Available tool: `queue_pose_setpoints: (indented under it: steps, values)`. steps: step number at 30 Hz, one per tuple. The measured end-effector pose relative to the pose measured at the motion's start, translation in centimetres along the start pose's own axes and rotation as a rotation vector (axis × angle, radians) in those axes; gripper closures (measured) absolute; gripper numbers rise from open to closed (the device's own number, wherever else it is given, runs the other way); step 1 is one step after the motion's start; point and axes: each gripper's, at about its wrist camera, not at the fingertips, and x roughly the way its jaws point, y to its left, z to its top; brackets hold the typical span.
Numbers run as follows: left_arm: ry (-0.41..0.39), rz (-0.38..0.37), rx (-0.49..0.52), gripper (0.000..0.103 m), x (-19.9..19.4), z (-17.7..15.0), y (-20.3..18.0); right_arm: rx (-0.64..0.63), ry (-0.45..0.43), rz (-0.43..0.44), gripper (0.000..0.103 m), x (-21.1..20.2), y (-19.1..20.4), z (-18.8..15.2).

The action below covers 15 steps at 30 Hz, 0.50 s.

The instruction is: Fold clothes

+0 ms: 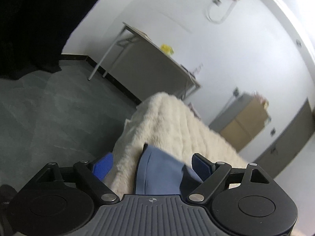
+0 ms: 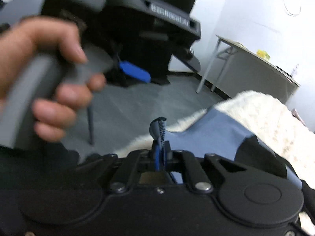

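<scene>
Bare grey floor [image 1: 59, 108] lies open to the left of the fluffy cream-covered desk [image 1: 177, 122], with nothing standing on it up to the far wall. The cream surface beyond the blue garment [image 1: 157, 169] is free. A grey folding table [image 1: 149, 63] stands along the wall, well apart. In the right wrist view, the person's hand [image 2: 45, 74] and the left claw [image 2: 135, 72] crowd the space above the floor.
</scene>
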Motion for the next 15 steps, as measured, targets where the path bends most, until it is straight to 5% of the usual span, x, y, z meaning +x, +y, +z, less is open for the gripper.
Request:
queue_pose_setpoints:
  steps: [4, 7, 10, 15]
  values:
    - [-0.008, 0.013, -0.057, 0.019, -0.3, 0.3, 1.0, 0.023, 0.05, 0.09, 0.065, 0.5, -0.5, -0.4]
    - [-0.008, 0.01, -0.039, 0.019, -0.9, 0.3, 0.6, 0.101, -0.062, 0.118, 0.053, -3.0, -4.4, -0.9]
    - [0.006, 0.005, -0.005, 0.019, -0.3, 0.2, -0.2, 0.169, -0.091, -0.019, 0.044, -5.3, -12.7, -1.5]
    - [0.031, 0.014, 0.058, 0.019, 0.6, -0.4, -1.3, 0.083, 0.059, -0.223, 0.043, -2.3, -25.8, -3.8]
